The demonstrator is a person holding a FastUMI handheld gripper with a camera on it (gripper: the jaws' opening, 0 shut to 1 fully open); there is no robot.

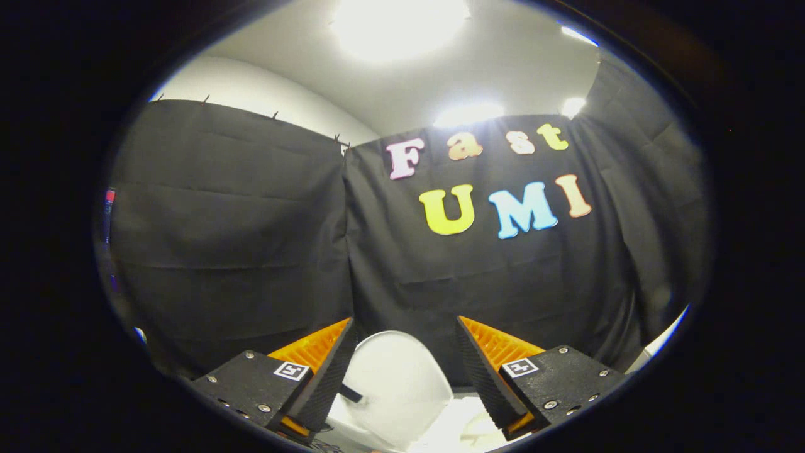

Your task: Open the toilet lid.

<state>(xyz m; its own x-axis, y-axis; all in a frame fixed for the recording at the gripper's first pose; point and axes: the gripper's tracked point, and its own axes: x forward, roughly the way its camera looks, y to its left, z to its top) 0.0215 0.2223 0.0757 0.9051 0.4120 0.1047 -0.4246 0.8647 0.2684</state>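
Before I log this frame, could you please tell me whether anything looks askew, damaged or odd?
Nothing stands out. The white plastic toilet lid stands raised between the open gripper fingers, against the black cloth wall. A small dark strip sits at its left edge; what it is cannot be told.

The claw (405, 327) has two wedge-shaped ribbed fingers on black blocks, each block carrying silver screws and a square printed marker.

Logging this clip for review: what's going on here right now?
A hand-held gripper is pointed at a toilet in a black-cloth booth. The white toilet lid stands raised and appears open, showing between and just beyond the fingers. The fingers are spread apart and press on nothing. Below the lid a pale part of the toilet shows.
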